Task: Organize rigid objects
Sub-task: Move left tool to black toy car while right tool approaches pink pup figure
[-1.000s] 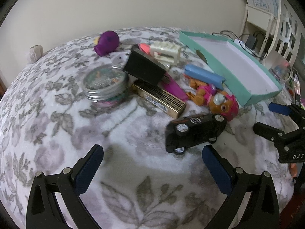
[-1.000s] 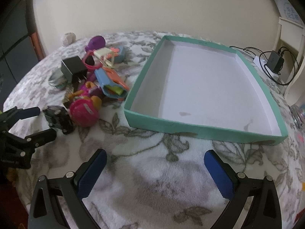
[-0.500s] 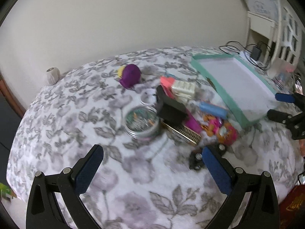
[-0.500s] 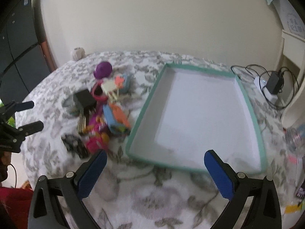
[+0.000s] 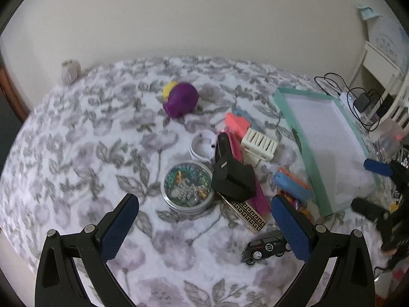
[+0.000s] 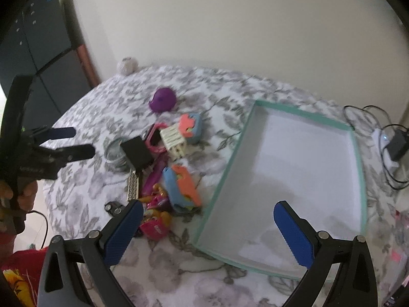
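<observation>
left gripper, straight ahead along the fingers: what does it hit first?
Most likely the round tin, which sits centred between the open fingers of the left gripper. The black adapter leans just right of that line. Bare blanket lies before the tin; fisheye depth is uncertain.

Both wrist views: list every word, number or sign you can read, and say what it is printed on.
"05": in a white roundel on the door of the black toy car.
Gold bar: a black key pattern only, no letters.
Right gripper body, left wrist view: white lettering, too blurred to read.
Left gripper body, right wrist view: pale lettering, too blurred to read.
Round tin lid: picture only, no legible text.
</observation>
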Tool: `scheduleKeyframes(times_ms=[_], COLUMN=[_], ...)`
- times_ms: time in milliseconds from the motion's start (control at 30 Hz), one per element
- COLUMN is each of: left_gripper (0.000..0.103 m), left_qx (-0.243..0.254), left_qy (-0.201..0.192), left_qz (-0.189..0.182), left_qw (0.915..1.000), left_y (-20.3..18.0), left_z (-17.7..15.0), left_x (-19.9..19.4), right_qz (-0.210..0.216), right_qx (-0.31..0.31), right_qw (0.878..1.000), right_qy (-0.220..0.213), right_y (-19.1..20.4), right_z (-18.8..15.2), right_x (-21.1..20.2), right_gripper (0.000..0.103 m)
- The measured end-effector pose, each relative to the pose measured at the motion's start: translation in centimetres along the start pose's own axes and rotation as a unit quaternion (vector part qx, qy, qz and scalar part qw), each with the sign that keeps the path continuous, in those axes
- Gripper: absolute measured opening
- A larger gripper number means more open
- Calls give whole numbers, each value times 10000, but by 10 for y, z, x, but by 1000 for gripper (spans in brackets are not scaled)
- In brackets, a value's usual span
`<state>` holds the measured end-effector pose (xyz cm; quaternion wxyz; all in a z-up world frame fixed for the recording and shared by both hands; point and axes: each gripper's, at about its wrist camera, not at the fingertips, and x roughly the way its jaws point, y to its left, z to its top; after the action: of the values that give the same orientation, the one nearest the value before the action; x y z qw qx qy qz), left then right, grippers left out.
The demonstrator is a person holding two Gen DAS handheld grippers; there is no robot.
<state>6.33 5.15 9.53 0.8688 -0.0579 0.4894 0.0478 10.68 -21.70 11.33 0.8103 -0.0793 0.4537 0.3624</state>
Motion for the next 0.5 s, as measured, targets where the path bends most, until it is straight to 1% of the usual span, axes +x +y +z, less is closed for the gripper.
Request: scheduleKeyframes(times_ms=[267,400,500], left_gripper=[103,103,103], left_qx=[-205,-246,-226], left_qy=[425,478,504], left_qz=[120,124,33], left_qw=[9988,9985,9985], left_y=[4,5,3], left_z=[-14,-18,-21], left_x=[28,32,33], right_qz=[301,414,487], right_qx=[-111,-137,-172], right_qw=[9989,9980,9974], right_qy=[333,460,494], right_y=[11,15,17], right_z=[-7,-12,-14], right_x=[26,36,36], right_gripper=[102,95,91])
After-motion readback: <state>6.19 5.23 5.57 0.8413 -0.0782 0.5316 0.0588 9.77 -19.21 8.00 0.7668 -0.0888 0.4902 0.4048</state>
